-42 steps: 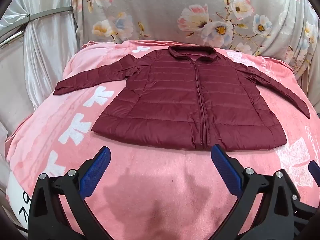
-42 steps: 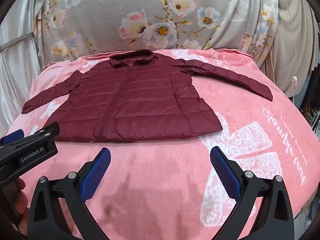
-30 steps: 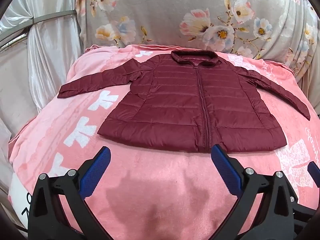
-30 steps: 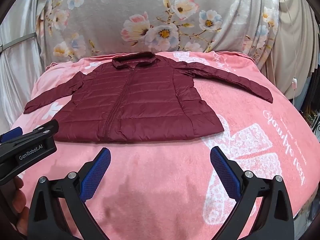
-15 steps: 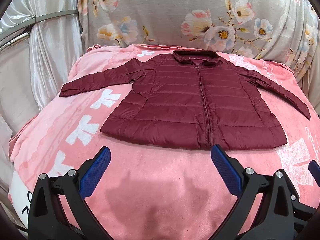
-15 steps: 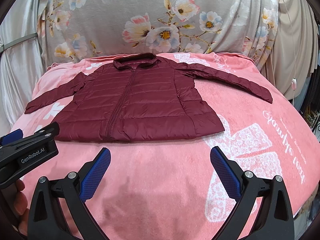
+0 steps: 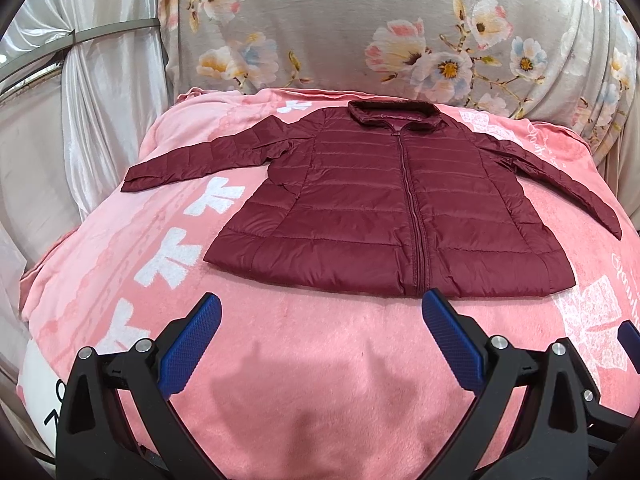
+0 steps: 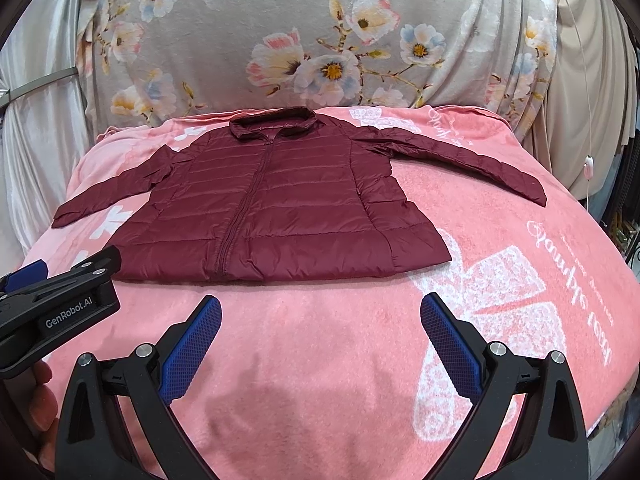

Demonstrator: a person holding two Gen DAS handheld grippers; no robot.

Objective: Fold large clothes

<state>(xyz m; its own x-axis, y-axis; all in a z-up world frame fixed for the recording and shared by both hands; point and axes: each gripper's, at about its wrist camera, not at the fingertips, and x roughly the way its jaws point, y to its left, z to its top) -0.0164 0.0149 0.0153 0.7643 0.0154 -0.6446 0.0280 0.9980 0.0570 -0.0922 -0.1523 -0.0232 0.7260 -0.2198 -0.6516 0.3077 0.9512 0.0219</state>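
In the left wrist view only a blue tip of the right tongs [image 7: 631, 336] showed at the edge; in the right view the left tongs [image 8: 60, 300] were cut off, part of a hand [image 8: 38, 400] beneath them. The jacket [image 7: 396, 216] lay flat, zipped, sleeves spread, on the pink blanket [image 7: 320, 360], sitting slightly lower in frame than earlier. Both tongs hung released, apart from its hem. A floral sheet [image 8: 320, 40] hung behind.

Pink blanket-covered bed [image 7: 320, 360], maroon jacket [image 7: 380, 216] flat
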